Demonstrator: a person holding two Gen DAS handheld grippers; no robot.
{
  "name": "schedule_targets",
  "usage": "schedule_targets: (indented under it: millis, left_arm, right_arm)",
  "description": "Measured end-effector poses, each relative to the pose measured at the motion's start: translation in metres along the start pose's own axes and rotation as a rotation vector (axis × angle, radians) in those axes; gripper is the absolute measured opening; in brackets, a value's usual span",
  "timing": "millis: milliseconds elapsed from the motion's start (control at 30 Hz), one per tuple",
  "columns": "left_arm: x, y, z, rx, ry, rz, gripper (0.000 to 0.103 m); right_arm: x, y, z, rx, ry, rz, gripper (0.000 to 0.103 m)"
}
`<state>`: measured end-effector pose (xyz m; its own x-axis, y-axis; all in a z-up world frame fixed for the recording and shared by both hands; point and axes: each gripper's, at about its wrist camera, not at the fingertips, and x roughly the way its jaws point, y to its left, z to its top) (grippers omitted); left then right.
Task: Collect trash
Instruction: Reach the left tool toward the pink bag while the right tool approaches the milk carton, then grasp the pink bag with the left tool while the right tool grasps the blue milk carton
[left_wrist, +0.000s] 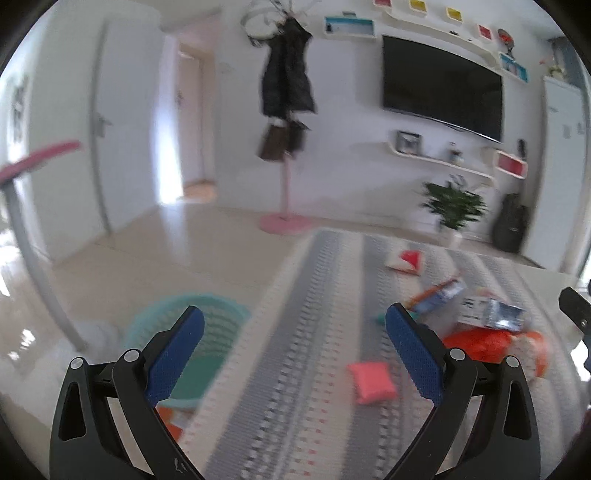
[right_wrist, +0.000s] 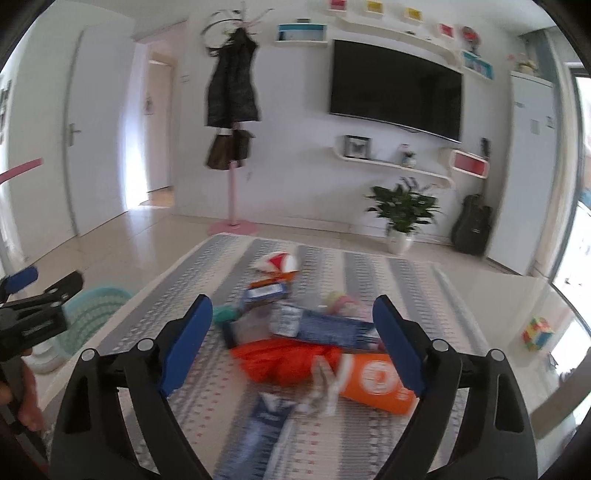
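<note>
Both tools are seen held above a striped rug (right_wrist: 406, 280), nothing gripped. The left tool (left_wrist: 295, 354) has its jaws spread wide, with a teal basket (left_wrist: 207, 317) on the floor just off the rug's left edge and a pink packet (left_wrist: 371, 382) between its fingers. The right tool (right_wrist: 293, 345) is spread wide too, over the trash pile: an orange bag (right_wrist: 284, 363), an orange box (right_wrist: 376, 382), and blue wrappers (right_wrist: 332, 326). Everything's a bit blurred.

Left hand-held gripper (left_wrist: 295, 332) hides teal basket (left_wrist: 218, 314) partly.
</note>
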<state>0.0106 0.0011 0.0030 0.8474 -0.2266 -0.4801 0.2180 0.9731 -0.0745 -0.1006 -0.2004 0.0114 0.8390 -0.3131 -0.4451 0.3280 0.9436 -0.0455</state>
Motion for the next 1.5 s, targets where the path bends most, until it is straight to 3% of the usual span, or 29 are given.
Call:
schedule_targets:
  millis: [100,133,233,433,533,600,667,700,833,900,1000,1100,1167,1500]
  left_arm:
    - [0.021,-0.003,0.001,0.015,0.116,-0.107,0.095]
    - [0.030,-0.006,-0.002,0.044,0.150,-0.099,0.091]
    - [0.044,-0.007,-0.009,-0.016,0.250,-0.116,0.088]
    - [0.067,-0.022,-0.027,-0.014,0.407,-0.200,0.088]
    - [0.092,-0.027,-0.040,-0.054,0.521,-0.255,0.080]
    - [0.112,-0.028,-0.051,-0.096,0.603,-0.295,0.077]
    - [0.127,-0.030,-0.060,-0.117,0.652,-0.310,0.068]
    - [0.130,-0.033,-0.062,-0.111,0.652,-0.318,0.066]
    - [0.136,-0.050,-0.062,-0.008,0.593,-0.227,0.065]
    - [0.141,-0.055,-0.062,0.023,0.608,-0.196,0.063]
    - [0.153,-0.060,-0.066,0.055,0.644,-0.159,0.051]
    - [0.152,-0.067,-0.067,0.113,0.616,-0.112,0.047]
    - [0.150,-0.071,-0.067,0.157,0.598,-0.094,0.038]
    - [0.124,-0.057,-0.051,0.176,0.496,-0.103,0.037]
  right_arm:
    - [0.000,-0.029,0.001,0.082,0.050,-0.082,0.083]
    - [-0.002,-0.040,-0.002,0.126,0.065,-0.095,0.083]
    - [-0.007,-0.061,-0.011,0.225,0.115,-0.101,0.082]
    - [-0.021,-0.055,-0.037,0.248,0.176,-0.092,0.082]
    - [-0.016,-0.039,-0.047,0.237,0.218,-0.076,0.082]
    - [-0.007,-0.022,-0.054,0.199,0.251,-0.070,0.069]
    - [0.002,-0.011,-0.060,0.168,0.282,-0.073,0.062]
    - [0.005,-0.007,-0.063,0.172,0.293,-0.048,0.062]
    - [0.012,0.003,-0.070,0.167,0.316,-0.008,0.062]
    - [0.015,0.009,-0.072,0.147,0.320,-0.004,0.062]
    - [0.020,0.015,-0.076,0.147,0.338,0.020,0.063]
    - [0.026,0.016,-0.081,0.157,0.356,0.025,0.066]
    - [0.033,0.016,-0.083,0.151,0.373,0.014,0.066]
    - [0.055,0.027,-0.085,0.139,0.457,-0.035,0.066]
